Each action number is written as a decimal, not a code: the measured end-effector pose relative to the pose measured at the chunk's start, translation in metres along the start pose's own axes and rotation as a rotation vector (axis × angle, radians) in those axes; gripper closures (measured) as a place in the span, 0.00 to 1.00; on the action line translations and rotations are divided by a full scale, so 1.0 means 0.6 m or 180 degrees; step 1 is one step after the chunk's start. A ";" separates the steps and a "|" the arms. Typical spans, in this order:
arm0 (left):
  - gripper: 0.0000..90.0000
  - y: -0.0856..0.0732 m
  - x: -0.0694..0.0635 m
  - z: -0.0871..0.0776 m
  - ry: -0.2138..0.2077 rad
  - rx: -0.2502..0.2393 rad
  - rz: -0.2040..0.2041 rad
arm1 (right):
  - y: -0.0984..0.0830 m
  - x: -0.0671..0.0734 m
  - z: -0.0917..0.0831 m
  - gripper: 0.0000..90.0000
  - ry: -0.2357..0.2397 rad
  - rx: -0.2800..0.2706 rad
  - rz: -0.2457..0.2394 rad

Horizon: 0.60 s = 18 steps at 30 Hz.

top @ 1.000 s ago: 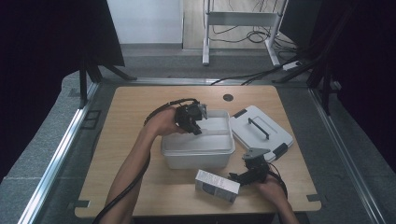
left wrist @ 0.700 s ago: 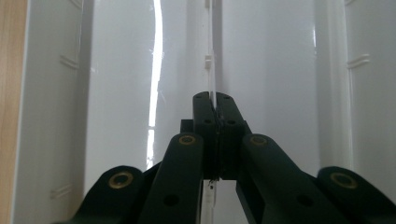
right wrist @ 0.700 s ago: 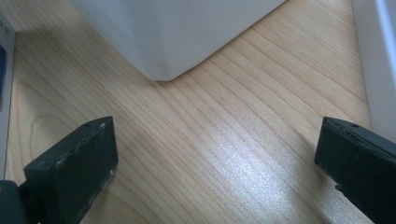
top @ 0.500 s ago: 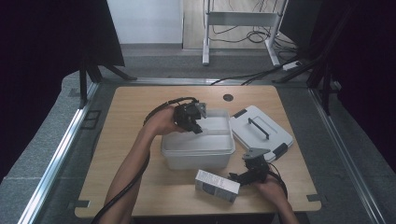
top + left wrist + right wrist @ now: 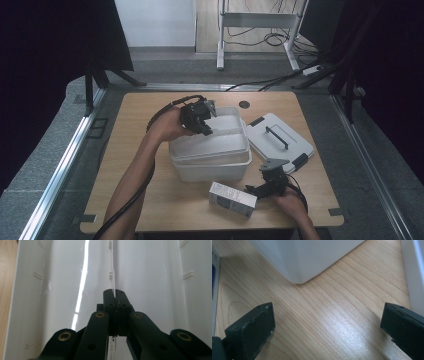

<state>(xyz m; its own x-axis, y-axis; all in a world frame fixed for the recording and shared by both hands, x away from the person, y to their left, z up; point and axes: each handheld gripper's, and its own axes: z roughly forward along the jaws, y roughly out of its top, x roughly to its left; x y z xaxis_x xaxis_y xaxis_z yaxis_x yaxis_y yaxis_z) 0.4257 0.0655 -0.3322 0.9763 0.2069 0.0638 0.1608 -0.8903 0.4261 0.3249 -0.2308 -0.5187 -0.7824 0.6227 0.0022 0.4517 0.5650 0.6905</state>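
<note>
A white plastic bin (image 5: pixel 210 173) stands mid-table with a white inner tray (image 5: pixel 222 142) raised out of it. My left gripper (image 5: pixel 206 130) reaches in from the tray's far left side. In the left gripper view my left gripper (image 5: pixel 115 293) is shut on a thin upright rib (image 5: pixel 111 277) running down the middle of the tray (image 5: pixel 62 290). My right gripper (image 5: pixel 254 190) rests low near the front edge, between a small white carton (image 5: pixel 232 199) and the bin. In the right gripper view my right gripper (image 5: pixel 327 325) is open over bare wood, with the bin's corner (image 5: pixel 307 260) ahead.
The bin's white lid (image 5: pixel 280 141) with a dark handle lies flat at the right of the bin, and its edge (image 5: pixel 415 270) shows at the right of the right gripper view. The carton's side (image 5: pixel 214 277) sits at the left there. A dark round hole (image 5: pixel 244 104) marks the table's far edge.
My left gripper has risen a little with the inner tray, which now stands above the bin's rim. The right gripper and the carton have stayed put.
</note>
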 end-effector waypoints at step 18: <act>0.99 -0.104 0.025 -0.045 0.0341 0.0114 -0.0791 | 0.000 0.000 0.000 0.00 -0.0008 -0.0004 0.0012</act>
<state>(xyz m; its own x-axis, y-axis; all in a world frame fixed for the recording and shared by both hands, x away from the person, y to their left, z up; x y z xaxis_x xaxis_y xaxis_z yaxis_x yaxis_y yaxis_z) 0.4264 0.1351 -0.3333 0.8856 0.4609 0.0571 0.4005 -0.8202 0.4085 0.3248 -0.2307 -0.5187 -0.7796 0.6262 0.0031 0.4541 0.5620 0.6914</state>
